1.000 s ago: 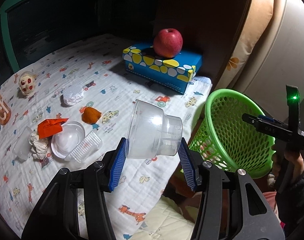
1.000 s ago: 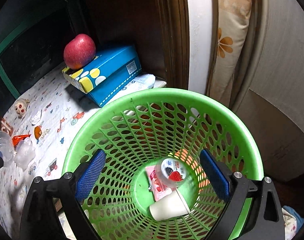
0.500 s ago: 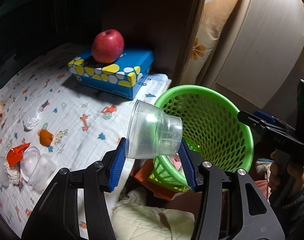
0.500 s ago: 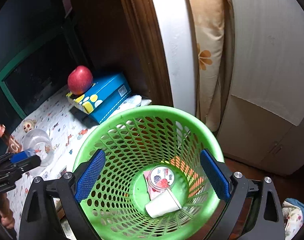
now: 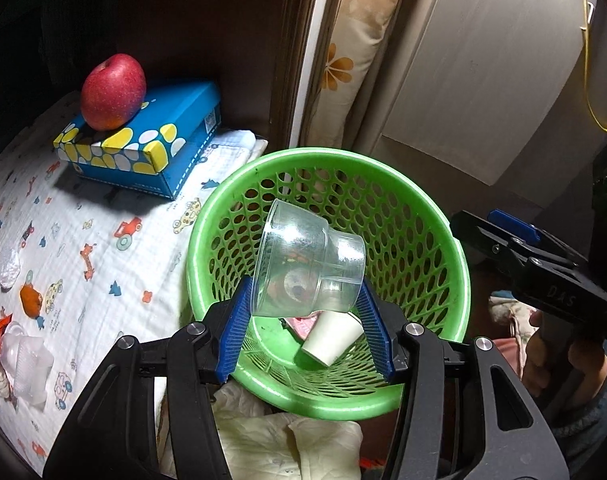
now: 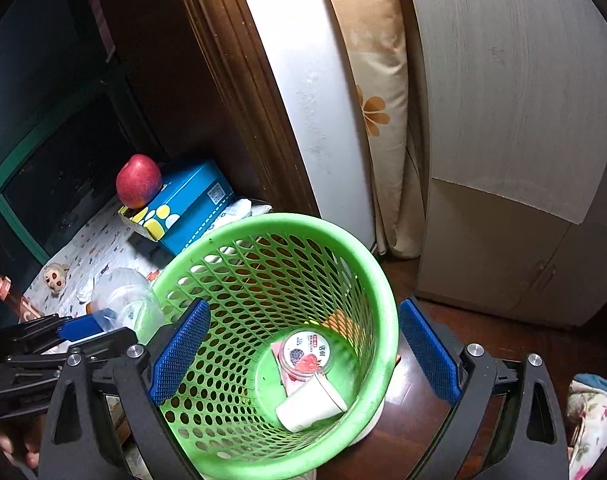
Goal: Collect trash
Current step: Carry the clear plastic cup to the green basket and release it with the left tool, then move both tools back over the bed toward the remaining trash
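Drop step: left tool (image 5: 307, 320) clamped on clear plastic cup (image 5: 307, 270), held tilted above green basket (image 5: 435, 224) opening. Right tool (image 6: 303, 354) open around basket rim, one pad inside the mesh, one outside, not visibly pinching. Next: open left tool over centre so cup lands inside, clear of rim. Right view shows basket contents plainly: paper cup (image 6: 309, 406), yogurt tub (image 6: 305, 356). Left view adds remaining trash on bed cover (image 5: 103, 264): orange scrap (image 5: 31, 300), clear lids (image 5: 23, 364)

Each gripper (image 5: 307, 328) is black, silver-screwed, with ribbed blue pads (image 6: 179, 352).
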`<state>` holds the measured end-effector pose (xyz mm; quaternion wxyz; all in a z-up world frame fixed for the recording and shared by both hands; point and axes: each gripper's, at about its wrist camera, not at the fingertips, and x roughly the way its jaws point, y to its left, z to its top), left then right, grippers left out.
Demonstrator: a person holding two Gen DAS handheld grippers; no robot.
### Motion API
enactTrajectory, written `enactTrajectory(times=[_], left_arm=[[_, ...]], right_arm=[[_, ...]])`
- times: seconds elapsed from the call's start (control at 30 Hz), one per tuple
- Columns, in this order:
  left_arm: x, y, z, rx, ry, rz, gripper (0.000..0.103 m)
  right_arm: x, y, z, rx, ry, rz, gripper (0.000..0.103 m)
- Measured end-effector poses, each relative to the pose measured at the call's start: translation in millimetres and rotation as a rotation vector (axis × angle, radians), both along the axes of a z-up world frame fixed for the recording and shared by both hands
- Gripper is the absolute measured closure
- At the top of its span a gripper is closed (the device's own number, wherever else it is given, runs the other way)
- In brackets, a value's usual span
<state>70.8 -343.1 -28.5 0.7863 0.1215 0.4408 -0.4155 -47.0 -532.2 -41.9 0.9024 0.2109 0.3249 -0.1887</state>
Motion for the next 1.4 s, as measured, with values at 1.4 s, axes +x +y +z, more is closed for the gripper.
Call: enactTrajectory(times=[1.4], left_arm=[[71.8, 256.8, -6.3, 0.032, -0.066, 0.601, 0.038]], right_arm=[[92.1, 159.8, 11.5, -0.019, 0.006, 0.384, 0.011]])
